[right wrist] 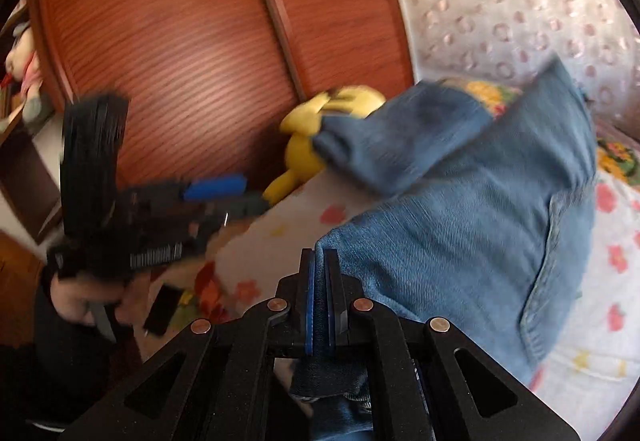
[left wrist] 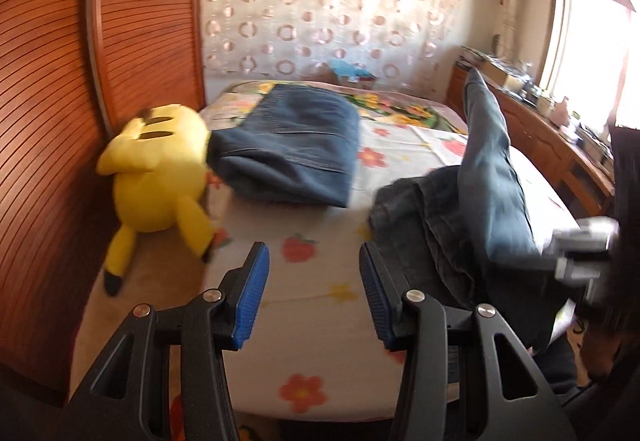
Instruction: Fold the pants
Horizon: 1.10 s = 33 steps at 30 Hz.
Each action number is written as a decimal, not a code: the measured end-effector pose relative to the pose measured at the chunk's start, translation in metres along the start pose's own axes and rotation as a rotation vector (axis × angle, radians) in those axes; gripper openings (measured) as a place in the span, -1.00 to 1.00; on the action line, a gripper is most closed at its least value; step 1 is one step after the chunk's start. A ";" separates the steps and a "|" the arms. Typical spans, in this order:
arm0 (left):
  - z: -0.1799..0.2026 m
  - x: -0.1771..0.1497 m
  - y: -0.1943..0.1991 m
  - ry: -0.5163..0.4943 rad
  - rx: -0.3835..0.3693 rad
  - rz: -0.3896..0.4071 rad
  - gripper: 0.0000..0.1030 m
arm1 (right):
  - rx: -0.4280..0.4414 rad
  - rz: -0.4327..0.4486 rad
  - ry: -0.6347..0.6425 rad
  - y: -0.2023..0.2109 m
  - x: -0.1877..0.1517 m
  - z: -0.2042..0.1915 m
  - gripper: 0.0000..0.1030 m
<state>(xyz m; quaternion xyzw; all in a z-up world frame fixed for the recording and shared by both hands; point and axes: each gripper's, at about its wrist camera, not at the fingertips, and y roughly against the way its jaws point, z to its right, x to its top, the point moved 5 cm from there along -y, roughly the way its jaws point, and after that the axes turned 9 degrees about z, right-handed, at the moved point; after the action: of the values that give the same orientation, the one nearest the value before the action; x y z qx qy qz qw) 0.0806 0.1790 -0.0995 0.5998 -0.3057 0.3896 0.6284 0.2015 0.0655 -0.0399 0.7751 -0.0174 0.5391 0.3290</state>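
A pair of blue jeans (right wrist: 460, 241) hangs lifted off the flowered bed (left wrist: 320, 301), and my right gripper (right wrist: 319, 255) is shut on an edge of its denim. In the left wrist view the same jeans (left wrist: 488, 169) rise at the right, one leg sticking up, with the blurred right gripper (left wrist: 584, 253) beside them. My left gripper (left wrist: 313, 253) stands open over the sheet, nothing between its blue pads. From the right wrist view it shows as a blur at the left (right wrist: 224, 193). A second, folded pair of jeans (left wrist: 288, 149) lies further back on the bed.
A yellow plush toy (left wrist: 156, 169) lies at the bed's left edge against the slatted wooden wardrobe doors (left wrist: 52, 121). A low wooden cabinet (left wrist: 540, 113) crowded with small items runs along the right under a bright window. A patterned wall stands behind the bed.
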 end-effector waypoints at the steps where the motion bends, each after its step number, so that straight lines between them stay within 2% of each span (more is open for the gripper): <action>1: -0.005 -0.001 0.000 0.003 0.010 -0.001 -0.07 | 0.018 -0.037 0.005 -0.008 -0.010 -0.006 -0.92; 4: -0.014 -0.002 -0.002 0.015 0.023 -0.001 -0.07 | 0.016 -0.096 0.005 -0.021 -0.027 -0.006 -0.92; 6: -0.014 -0.001 -0.005 0.021 0.025 0.000 -0.07 | 0.014 -0.091 -0.010 -0.016 -0.028 -0.003 -0.88; 8: -0.010 0.001 -0.007 0.019 0.018 0.002 -0.07 | -0.005 -0.079 -0.015 -0.010 -0.019 0.000 -0.66; 10: -0.003 0.003 -0.008 0.009 0.008 0.004 -0.07 | -0.043 -0.061 0.007 0.002 -0.013 -0.004 -0.53; 14: 0.015 0.007 -0.010 -0.018 -0.019 0.004 -0.07 | -0.083 0.044 0.013 0.044 0.000 0.005 -0.26; 19: 0.055 0.022 -0.022 -0.068 -0.096 0.009 -0.07 | -0.223 0.105 0.006 0.082 -0.004 0.029 -0.25; 25: 0.119 0.047 -0.048 -0.163 -0.229 0.016 -0.07 | -0.357 0.131 -0.024 0.090 -0.008 0.048 -0.24; 30: 0.152 0.053 -0.090 -0.254 -0.246 -0.080 -0.07 | -0.401 0.146 -0.047 0.102 -0.014 0.046 -0.19; 33: 0.166 0.047 -0.115 -0.289 -0.284 -0.154 -0.10 | -0.402 0.142 -0.051 0.100 -0.017 0.043 -0.18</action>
<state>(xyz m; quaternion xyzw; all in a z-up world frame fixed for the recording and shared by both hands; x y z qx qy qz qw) 0.2166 0.0232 -0.1027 0.5764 -0.3978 0.2035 0.6842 0.1913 -0.0411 -0.0142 0.7042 -0.1874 0.5267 0.4378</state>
